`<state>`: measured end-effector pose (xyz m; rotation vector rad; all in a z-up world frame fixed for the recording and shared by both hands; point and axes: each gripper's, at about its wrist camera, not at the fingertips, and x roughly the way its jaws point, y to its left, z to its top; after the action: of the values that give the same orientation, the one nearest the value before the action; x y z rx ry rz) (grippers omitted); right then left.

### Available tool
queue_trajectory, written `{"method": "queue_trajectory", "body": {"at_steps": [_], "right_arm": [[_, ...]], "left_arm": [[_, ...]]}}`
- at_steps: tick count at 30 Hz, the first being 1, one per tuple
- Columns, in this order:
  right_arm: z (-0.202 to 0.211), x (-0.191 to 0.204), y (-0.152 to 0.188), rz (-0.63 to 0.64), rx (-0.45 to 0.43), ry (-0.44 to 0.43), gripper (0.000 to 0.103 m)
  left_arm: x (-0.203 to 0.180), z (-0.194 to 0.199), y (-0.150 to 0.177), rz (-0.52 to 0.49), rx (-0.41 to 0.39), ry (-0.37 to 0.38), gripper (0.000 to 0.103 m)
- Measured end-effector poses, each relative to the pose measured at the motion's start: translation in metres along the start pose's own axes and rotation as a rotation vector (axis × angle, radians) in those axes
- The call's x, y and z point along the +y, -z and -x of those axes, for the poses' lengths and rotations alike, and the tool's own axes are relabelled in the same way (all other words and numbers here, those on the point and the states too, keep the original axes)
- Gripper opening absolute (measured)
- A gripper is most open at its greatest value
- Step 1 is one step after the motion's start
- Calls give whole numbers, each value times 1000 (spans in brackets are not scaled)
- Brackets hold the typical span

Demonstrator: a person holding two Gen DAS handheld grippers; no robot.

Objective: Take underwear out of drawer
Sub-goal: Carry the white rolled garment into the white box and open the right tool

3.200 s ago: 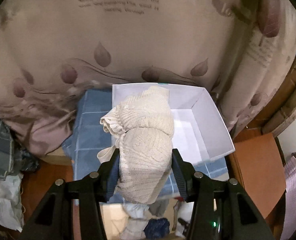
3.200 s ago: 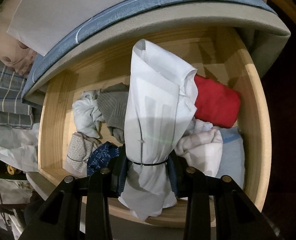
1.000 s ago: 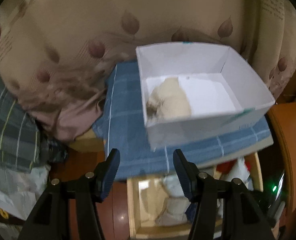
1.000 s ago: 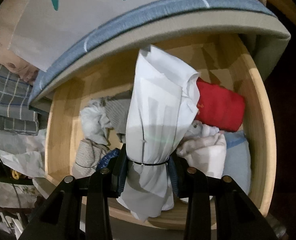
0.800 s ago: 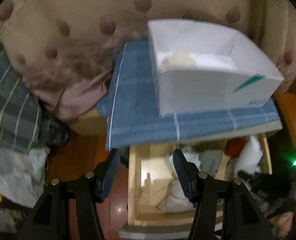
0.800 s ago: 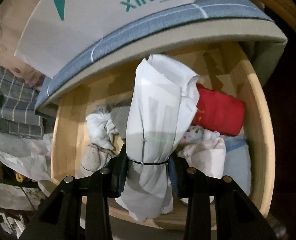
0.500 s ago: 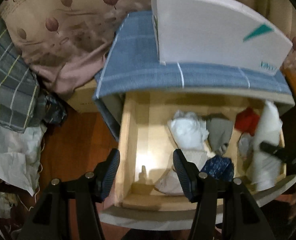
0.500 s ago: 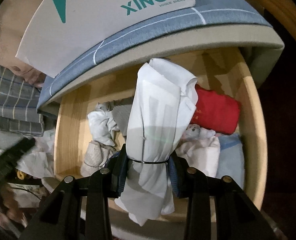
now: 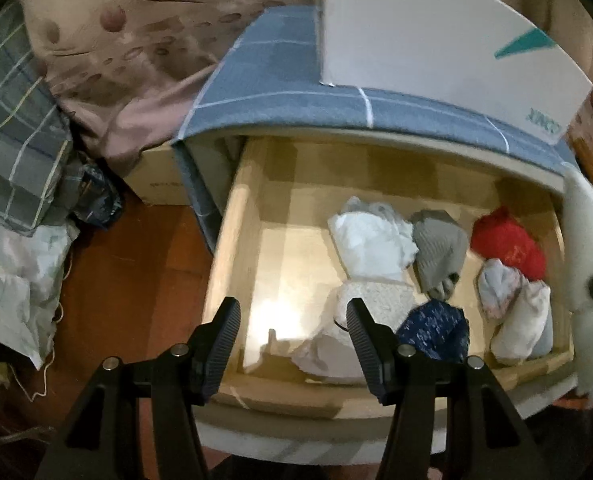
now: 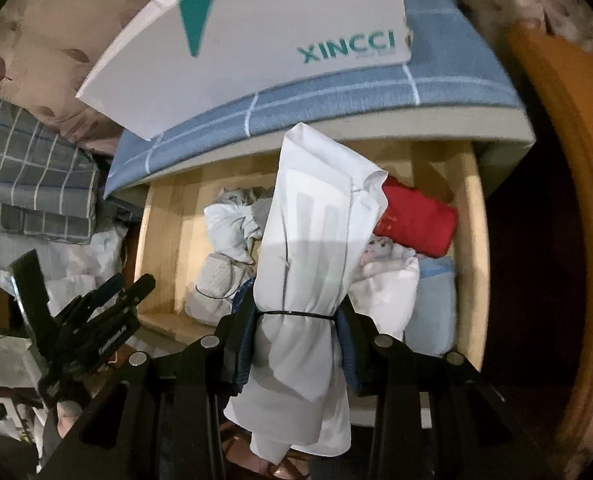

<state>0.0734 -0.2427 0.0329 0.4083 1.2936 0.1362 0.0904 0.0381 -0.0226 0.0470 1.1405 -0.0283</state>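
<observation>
Above the open drawer [image 9: 232,248], the right gripper [image 10: 296,336] pinches a white bundle [image 10: 316,232] lifted clear, the left gripper [image 9: 292,320] hangs spread and empty, and several bundles remain inside.

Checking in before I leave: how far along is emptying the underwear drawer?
Partway. The right gripper holds a white bundle above the open drawer. The left gripper is open over it. White, grey, red and navy pieces remain inside.
</observation>
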Motion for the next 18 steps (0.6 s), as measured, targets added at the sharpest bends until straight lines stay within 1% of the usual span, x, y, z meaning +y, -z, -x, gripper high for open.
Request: {"method": "queue_trajectory", "body": {"at_steps": [2,4,8,13,14,18], "right_arm": [[13,2,-1,15,-21,4,34],[28,8,-4,43,-60,12,34],[59,24,-23,109,-158,63,34],[96,45,-61,161,-271,116,34],[105,51,-73,176,-305,131,34],[115,66,-112,210,-362,180,34]], "left_arm": [[4,0,1,25,-4,19,57],[5,1,1,35,-10,29,57],[2,2,2,15,-19,29,57],[1,1,2,9,-17,35,57],[1,1,2,11,-17,37,57],[4,-2,1,34,-2,56,57]]}}
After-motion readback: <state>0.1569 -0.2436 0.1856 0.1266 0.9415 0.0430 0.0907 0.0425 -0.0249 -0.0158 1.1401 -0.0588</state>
